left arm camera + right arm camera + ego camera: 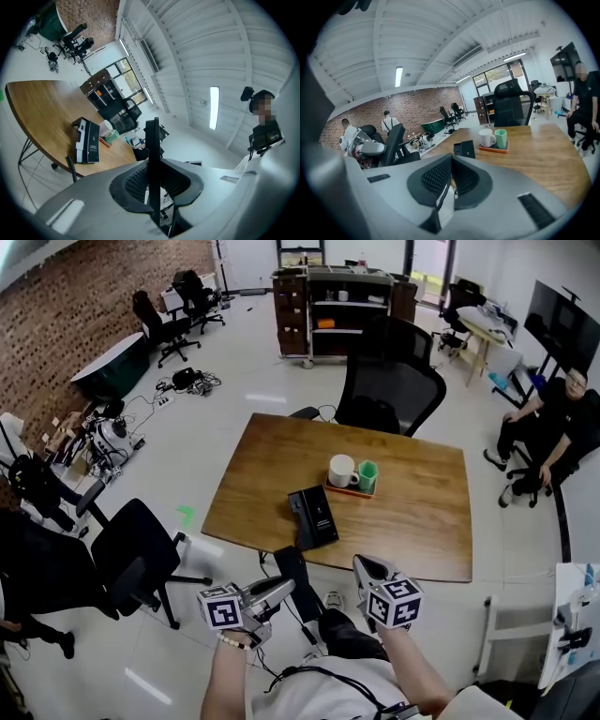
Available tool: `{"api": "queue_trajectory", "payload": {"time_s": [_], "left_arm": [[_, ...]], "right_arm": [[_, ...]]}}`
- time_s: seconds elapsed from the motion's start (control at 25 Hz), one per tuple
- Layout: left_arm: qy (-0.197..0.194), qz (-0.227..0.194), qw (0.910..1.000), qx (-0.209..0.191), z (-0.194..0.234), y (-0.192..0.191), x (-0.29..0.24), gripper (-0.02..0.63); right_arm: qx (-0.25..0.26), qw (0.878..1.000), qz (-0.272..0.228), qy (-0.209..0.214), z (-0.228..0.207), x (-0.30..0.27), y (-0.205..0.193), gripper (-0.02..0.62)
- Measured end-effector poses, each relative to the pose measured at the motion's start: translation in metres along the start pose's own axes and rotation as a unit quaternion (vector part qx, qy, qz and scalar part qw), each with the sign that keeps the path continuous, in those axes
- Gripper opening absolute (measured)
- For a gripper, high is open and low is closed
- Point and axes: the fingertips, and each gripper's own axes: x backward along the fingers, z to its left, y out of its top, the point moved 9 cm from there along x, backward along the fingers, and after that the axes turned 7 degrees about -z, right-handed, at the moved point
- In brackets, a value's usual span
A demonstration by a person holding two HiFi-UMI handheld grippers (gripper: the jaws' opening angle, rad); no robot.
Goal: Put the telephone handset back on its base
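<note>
From the head view, the wooden table [422, 521] fills the middle of the frame, and the base [312, 517] lies near its lower edge with nothing resting on it. Above and right of it, a white mug [341, 470] and a green cup [367, 476] share a small tray [352, 491], clear of the likely approach. At the bottom of the frame, off the table's near edge, the left gripper [281, 589] carries the telephone handset [295, 576], a dark slab well apart from the base. The right gripper [361, 564] hangs beside it and holds nothing. In the left gripper view, the handset [152, 138] stands edge-on in the centre with both pads of the left gripper [152, 169] pressed on its flat faces. That looks a sensible hold, since it leaves the length free to be lowered into the cradle. The base [86, 140] shows left of centre, with the coiled cord [71, 168] dangling below the table edge. In the right gripper view, the jaws of the right gripper [451, 161] are drawn together on nothing. A stretch of cord [439, 196] is visible behind the gap, and the base [465, 149] sits straight ahead.
</note>
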Motion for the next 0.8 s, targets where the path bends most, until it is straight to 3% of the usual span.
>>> {"api": "queue_trajectory", "payload": {"time_s": [0.32,0.8], "left_arm": [[0.012,0.003,0.9999,0.002,0.049,0.042,-0.043,0.075],[0.035,0.006,0.9989,0.031,0.120,0.047,-0.080,0.075]], "right_arm": [[-0.016,1.000,0.020,0.015,-0.048,-0.058,0.024,0.002],[-0.027,0.997,0.059,0.038,-0.094,-0.114,0.025,0.002]]}}
